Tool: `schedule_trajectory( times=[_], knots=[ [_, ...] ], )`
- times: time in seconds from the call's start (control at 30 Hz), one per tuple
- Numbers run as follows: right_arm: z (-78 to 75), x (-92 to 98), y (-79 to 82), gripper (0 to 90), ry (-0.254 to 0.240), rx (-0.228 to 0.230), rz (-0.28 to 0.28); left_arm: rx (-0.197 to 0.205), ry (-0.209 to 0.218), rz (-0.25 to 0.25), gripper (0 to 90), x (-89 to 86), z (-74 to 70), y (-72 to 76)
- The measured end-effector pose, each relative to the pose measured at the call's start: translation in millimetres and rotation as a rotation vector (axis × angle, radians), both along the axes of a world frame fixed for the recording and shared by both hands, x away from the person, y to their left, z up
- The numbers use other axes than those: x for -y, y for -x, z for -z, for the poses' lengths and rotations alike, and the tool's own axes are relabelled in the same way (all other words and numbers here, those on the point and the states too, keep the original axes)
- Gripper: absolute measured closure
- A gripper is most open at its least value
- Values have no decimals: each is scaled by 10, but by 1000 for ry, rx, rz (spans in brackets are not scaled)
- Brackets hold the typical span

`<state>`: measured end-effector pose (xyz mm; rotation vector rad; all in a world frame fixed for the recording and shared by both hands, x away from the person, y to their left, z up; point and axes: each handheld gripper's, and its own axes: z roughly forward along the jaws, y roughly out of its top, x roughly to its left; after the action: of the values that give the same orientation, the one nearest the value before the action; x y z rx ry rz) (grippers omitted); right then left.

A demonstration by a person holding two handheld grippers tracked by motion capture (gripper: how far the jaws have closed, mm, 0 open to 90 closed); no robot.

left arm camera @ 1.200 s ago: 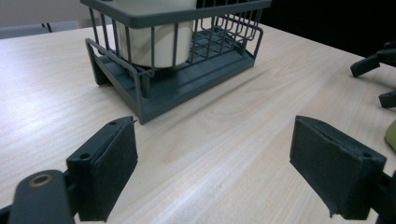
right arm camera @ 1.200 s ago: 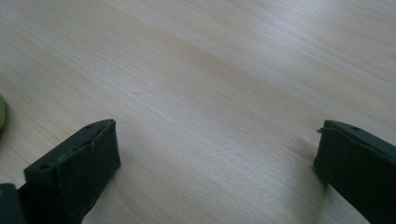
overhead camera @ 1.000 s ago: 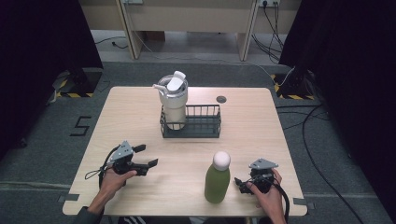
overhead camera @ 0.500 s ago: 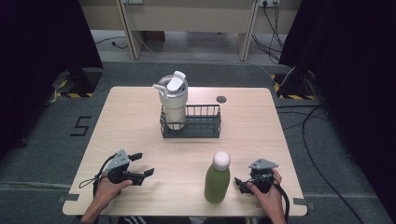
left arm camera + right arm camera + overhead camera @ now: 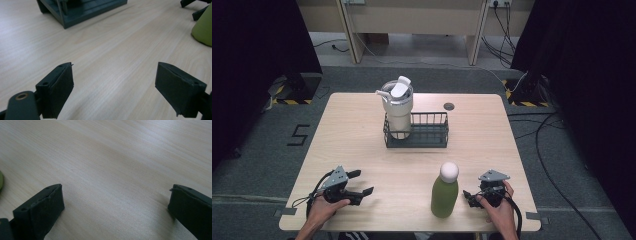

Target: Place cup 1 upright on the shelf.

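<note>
Green plastic bottle with a round white cap (image 5: 445, 191) stands upright on the pale wooden counter (image 5: 362, 135), nearer the person than the dark wire basket (image 5: 426, 131) holding a cream lidded tumbler (image 5: 397, 107), probably staged for packing. Right tongs (image 5: 472, 197) rest just beside the bottle, left tongs (image 5: 361, 183) well apart from it, both spread wide and empty, apparently ready to grasp.

left hand-held gripper (image 5: 361, 183) agape, right hand-held gripper (image 5: 468, 196) agape

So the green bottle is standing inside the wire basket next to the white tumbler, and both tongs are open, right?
Not quite. The green bottle stands on the bare table, near the right tongs, as the high view shows. The white tumbler is in the wire basket. Both tongs, including the left tongs, are open.
</note>
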<state>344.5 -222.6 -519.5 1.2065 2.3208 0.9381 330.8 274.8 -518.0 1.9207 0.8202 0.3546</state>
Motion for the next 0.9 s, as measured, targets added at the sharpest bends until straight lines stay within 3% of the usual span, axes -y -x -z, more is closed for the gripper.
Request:
schedule_trajectory(
  times=[0.4, 0.67, 0.9],
  knots=[
    [-1, -2, 3, 5, 0, 0, 2, -56, -66, -1, 147, -61, 38, 59],
    [0, -1, 1, 5, 1, 1, 0, -84, -216, -4, 149, -20, 72, 101],
    [-1, -3, 4, 7, 1, 2, 2, -91, -213, -1, 139, -28, 74, 99]
  ],
)
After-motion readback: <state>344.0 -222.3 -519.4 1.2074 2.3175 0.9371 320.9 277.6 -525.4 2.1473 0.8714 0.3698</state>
